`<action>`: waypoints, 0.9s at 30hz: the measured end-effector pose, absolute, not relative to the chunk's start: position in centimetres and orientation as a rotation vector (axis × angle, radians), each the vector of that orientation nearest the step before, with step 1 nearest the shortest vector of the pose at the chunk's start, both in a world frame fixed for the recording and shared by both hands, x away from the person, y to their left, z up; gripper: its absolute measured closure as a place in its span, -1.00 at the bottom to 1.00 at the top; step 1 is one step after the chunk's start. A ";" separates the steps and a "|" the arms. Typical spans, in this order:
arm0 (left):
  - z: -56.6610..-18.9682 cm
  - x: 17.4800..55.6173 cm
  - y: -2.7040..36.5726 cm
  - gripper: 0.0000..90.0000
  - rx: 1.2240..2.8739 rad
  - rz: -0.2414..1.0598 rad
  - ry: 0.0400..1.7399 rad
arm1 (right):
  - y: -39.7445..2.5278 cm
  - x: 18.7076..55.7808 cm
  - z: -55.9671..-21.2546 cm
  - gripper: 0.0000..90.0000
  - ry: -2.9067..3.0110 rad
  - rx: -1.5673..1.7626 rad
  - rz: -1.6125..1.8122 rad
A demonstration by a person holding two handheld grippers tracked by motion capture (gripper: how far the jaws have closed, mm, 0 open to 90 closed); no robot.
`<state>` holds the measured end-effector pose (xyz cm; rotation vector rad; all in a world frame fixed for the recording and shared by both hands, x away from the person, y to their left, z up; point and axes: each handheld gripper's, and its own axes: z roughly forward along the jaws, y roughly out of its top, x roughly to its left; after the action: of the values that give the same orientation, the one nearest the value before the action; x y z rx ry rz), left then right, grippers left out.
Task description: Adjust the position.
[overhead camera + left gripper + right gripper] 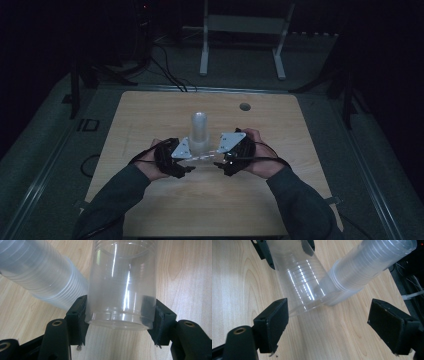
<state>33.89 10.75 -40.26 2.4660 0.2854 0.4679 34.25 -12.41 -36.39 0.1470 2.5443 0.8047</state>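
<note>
Dim room, pale wood counter (150, 210), cables and a white frame on the floor beyond. Near edge: sleeved forearms reach in, a claw in each hand. Left claw (120, 315) clamped on the base end of a single clear cup (122, 282), held off the wood. Right claw (327, 322) spread wide, grasping nothing, the cup's open mouth just ahead of it. Behind: stack of clear cups (198, 131) standing mid-counter. Judgement: one cup separated from the stack; handover or placing not yet done, stack largely untouched.
</note>
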 end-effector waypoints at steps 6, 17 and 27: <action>-40.2 34.0 11.4 -0.09 2.445 0.476 0.314 | -12.9 34.3 -36.1 -0.64 2.546 0.165 0.843; -40.2 34.2 12.3 -0.09 2.377 0.466 0.368 | -13.6 34.3 -36.2 -0.64 2.555 0.204 0.894; -39.9 34.2 12.8 -0.09 2.324 0.465 0.392 | -13.9 34.4 -36.7 -0.64 2.552 0.232 0.932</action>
<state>34.18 12.82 -39.91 2.3237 0.3917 0.4649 34.42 -13.87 -36.69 0.2321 2.5523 0.9322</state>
